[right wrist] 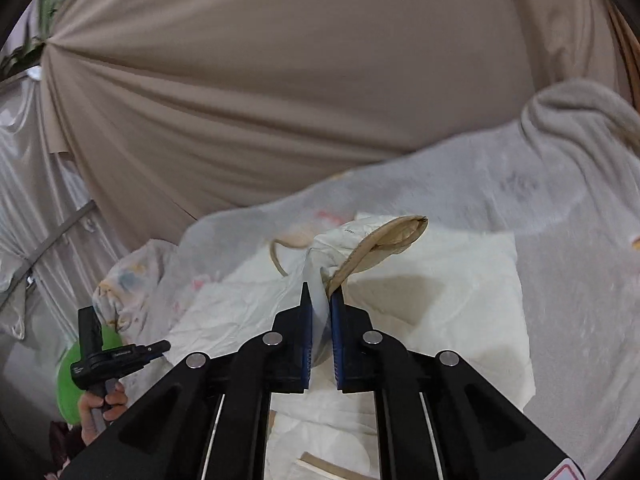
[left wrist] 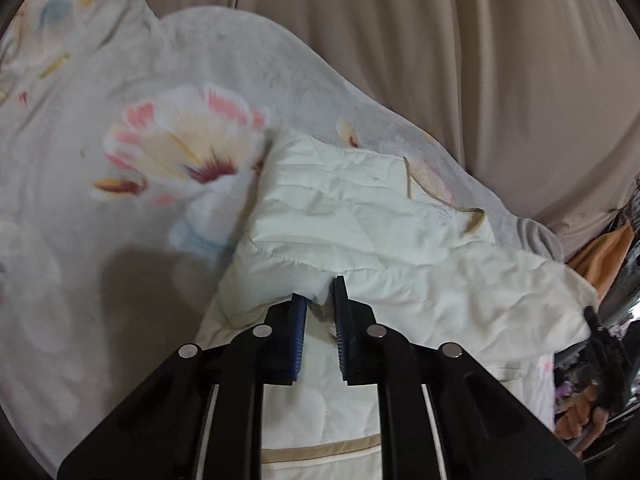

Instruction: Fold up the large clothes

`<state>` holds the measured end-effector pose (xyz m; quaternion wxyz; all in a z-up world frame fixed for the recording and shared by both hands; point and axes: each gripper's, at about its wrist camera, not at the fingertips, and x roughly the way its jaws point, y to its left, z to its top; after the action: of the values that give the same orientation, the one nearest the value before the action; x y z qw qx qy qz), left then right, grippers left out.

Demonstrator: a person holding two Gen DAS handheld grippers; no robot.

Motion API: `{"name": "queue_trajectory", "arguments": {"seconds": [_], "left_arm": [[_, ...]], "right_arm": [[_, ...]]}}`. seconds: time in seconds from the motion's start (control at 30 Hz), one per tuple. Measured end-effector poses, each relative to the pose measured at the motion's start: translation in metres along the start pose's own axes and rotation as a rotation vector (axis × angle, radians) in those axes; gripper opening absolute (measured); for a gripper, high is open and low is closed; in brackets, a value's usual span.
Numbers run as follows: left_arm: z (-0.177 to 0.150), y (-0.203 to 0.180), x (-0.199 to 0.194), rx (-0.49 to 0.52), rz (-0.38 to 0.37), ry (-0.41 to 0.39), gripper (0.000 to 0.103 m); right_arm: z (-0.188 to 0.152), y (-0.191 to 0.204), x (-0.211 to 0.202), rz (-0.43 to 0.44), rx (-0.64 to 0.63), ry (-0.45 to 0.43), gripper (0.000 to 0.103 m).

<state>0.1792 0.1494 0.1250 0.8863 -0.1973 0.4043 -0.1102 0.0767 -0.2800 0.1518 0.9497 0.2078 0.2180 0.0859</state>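
A cream quilted cover (left wrist: pixel 360 232) with tan piping lies partly folded on a floral blanket (left wrist: pixel 120 160). My left gripper (left wrist: pixel 320 292) is shut on a pinched fold of its near edge. In the right wrist view the same cover (right wrist: pixel 440 300) lies on the blanket (right wrist: pixel 560 220). My right gripper (right wrist: pixel 320 298) is shut on a raised corner of it, and the tan-trimmed corner (right wrist: pixel 384 240) sticks up past the fingertips. The other gripper shows at the edge of each view: the right gripper at the right side of the left wrist view (left wrist: pixel 604 356), the left gripper at the left side of the right wrist view (right wrist: pixel 116 356).
A beige curtain (right wrist: pixel 280 80) hangs behind the bed. Silvery plastic sheeting (right wrist: pixel 36 200) hangs at the left of the right wrist view. A green round object (right wrist: pixel 68 384) sits low at the left, behind the hand. Orange cloth (left wrist: pixel 608 252) shows at the right edge of the left wrist view.
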Motion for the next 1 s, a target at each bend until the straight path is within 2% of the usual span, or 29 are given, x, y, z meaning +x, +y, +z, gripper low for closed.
{"name": "queue_trajectory", "arguments": {"seconds": [0.03, 0.1, 0.13, 0.17, 0.2, 0.27, 0.3, 0.33, 0.4, 0.43, 0.5, 0.57, 0.63, 0.67, 0.73, 0.8, 0.9, 1.0], "left_arm": [[-0.004, 0.003, 0.008, 0.005, 0.01, 0.028, 0.013], [-0.015, 0.006, 0.03, 0.013, 0.043, 0.092, 0.013], [-0.022, 0.008, 0.042, 0.011, 0.047, 0.122, 0.013], [-0.027, 0.009, 0.047, 0.013, 0.058, 0.126, 0.013], [-0.03, 0.008, 0.046, 0.029, 0.071, 0.111, 0.013], [-0.033, 0.007, 0.042, 0.06, 0.088, 0.088, 0.014], [-0.034, 0.008, 0.043, 0.061, 0.084, 0.091, 0.014], [-0.034, 0.009, 0.044, 0.063, 0.081, 0.093, 0.015], [-0.035, 0.009, 0.044, 0.079, 0.079, 0.091, 0.017], [-0.036, 0.008, 0.04, 0.092, 0.088, 0.088, 0.02], [-0.037, 0.007, 0.022, 0.121, 0.104, 0.08, 0.023], [-0.039, 0.004, -0.006, 0.173, 0.118, 0.049, 0.023], [-0.03, -0.005, -0.034, 0.238, 0.14, -0.016, 0.024], [-0.023, -0.012, -0.041, 0.262, 0.153, -0.047, 0.028], [-0.003, -0.032, -0.044, 0.3, 0.151, -0.093, 0.034], [0.018, -0.049, -0.032, 0.301, 0.14, -0.114, 0.034], [0.041, -0.073, 0.011, 0.306, 0.109, -0.091, 0.035], [0.054, -0.078, 0.072, 0.27, 0.12, -0.005, 0.036]], "right_arm": [[-0.008, -0.009, 0.013, -0.056, -0.004, 0.049, 0.008], [-0.035, -0.041, 0.06, -0.212, -0.004, 0.231, 0.008], [-0.049, -0.057, 0.077, -0.248, 0.028, 0.303, 0.007], [-0.054, -0.065, 0.08, -0.23, 0.074, 0.309, 0.007], [-0.053, -0.066, 0.071, -0.205, 0.106, 0.276, 0.007], [-0.042, -0.058, 0.046, -0.145, 0.101, 0.173, 0.007], [-0.041, -0.057, 0.039, -0.135, 0.098, 0.15, 0.007], [-0.042, -0.06, 0.042, -0.151, 0.095, 0.167, 0.008], [-0.058, -0.078, 0.068, -0.212, 0.099, 0.296, 0.01], [-0.065, -0.088, 0.071, -0.191, 0.129, 0.324, 0.009], [-0.06, -0.092, 0.056, -0.192, 0.157, 0.301, 0.012], [-0.05, -0.088, 0.032, -0.251, 0.15, 0.248, 0.027], [-0.034, -0.075, 0.011, -0.31, 0.107, 0.188, 0.027], [-0.026, -0.068, 0.008, -0.297, 0.096, 0.172, 0.027], [-0.006, -0.038, 0.019, -0.194, 0.07, 0.175, 0.027], [0.003, -0.005, 0.044, -0.11, 0.035, 0.194, 0.027], [0.006, 0.054, 0.107, -0.015, -0.059, 0.26, 0.025], [-0.01, 0.101, 0.172, 0.039, -0.132, 0.359, 0.022]]}}
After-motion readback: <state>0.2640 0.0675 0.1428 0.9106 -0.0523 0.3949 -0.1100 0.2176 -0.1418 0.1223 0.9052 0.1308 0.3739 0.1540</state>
